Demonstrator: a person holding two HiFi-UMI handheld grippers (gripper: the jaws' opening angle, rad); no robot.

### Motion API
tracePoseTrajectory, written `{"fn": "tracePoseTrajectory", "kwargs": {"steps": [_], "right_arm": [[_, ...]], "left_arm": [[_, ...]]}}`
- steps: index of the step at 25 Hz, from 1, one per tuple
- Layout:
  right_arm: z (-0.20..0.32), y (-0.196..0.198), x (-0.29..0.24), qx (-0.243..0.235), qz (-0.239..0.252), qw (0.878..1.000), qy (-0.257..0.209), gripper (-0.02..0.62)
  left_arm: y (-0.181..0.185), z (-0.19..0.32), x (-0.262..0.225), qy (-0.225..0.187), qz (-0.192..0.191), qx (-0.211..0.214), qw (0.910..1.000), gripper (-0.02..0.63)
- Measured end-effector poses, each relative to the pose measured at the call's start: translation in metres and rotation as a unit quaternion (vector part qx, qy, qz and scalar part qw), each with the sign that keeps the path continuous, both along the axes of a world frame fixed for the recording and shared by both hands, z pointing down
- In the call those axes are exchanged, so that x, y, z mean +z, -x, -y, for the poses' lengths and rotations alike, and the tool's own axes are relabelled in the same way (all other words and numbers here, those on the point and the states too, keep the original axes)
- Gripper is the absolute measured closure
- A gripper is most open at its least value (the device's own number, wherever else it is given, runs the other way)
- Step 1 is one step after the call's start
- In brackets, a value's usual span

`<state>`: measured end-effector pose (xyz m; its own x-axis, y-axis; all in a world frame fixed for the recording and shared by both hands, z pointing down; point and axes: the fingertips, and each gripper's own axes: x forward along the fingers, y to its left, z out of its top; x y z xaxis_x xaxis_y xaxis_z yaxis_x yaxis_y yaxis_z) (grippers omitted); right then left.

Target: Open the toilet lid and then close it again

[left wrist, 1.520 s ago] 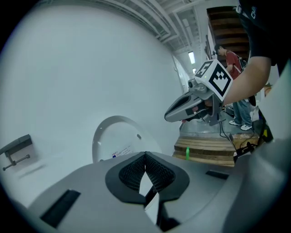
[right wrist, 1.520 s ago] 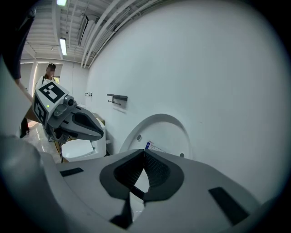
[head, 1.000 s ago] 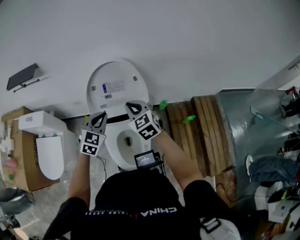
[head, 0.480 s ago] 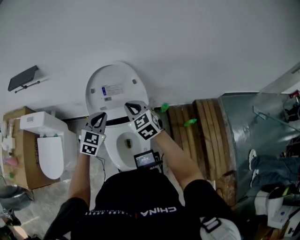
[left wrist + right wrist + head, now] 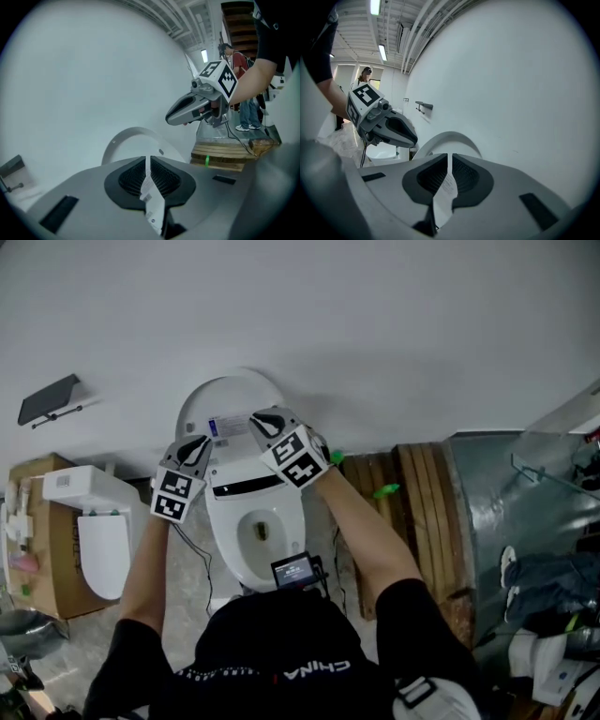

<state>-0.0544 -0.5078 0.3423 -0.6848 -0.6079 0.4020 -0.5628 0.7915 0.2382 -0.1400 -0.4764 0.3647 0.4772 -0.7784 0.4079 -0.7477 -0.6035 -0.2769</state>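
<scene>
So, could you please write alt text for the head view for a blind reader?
Seen from above, a person holds the left gripper and right gripper, both shut, in front of the raised white oval plastic toilet lid, above the open white ceramic bowl.

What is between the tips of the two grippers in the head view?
The raised toilet lid, with its printed label, shown in the head view.
</scene>
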Motion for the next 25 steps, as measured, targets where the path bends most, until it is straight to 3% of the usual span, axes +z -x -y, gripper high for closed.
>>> {"fn": "tracePoseTrajectory", "kwargs": {"steps": [2,4,6,15,19,23,25], "right_arm": [[0.024,0.007,-0.008,-0.014,-0.007,1.000,0.005,0.568],[0.047,0.015,-0.010,-0.029,-0.022,0.999,0.012,0.480],[0.070,0.021,-0.009,-0.037,-0.038,0.998,0.019,0.441],[0.144,0.032,0.024,-0.029,-0.075,0.995,0.050,0.425],[0.150,0.035,0.028,-0.030,-0.088,0.994,0.049,0.438],[0.148,0.034,0.027,-0.027,-0.068,0.996,0.055,0.462],[0.144,0.033,0.027,-0.031,-0.070,0.995,0.056,0.462]], "left_arm": [[0.008,0.027,-0.005,0.001,0.014,-0.001,0.9999,0.570],[0.017,0.054,-0.010,0.003,0.025,-0.005,0.9997,0.482],[0.025,0.080,-0.015,-0.003,0.041,-0.013,0.9991,0.462],[0.030,0.160,-0.002,0.043,0.095,0.000,0.9946,0.430],[0.029,0.173,-0.001,0.045,0.091,-0.018,0.9947,0.432],[0.031,0.171,-0.005,0.052,0.037,-0.031,0.9975,0.437],[0.031,0.167,-0.005,0.052,0.033,-0.035,0.9975,0.448]]}}
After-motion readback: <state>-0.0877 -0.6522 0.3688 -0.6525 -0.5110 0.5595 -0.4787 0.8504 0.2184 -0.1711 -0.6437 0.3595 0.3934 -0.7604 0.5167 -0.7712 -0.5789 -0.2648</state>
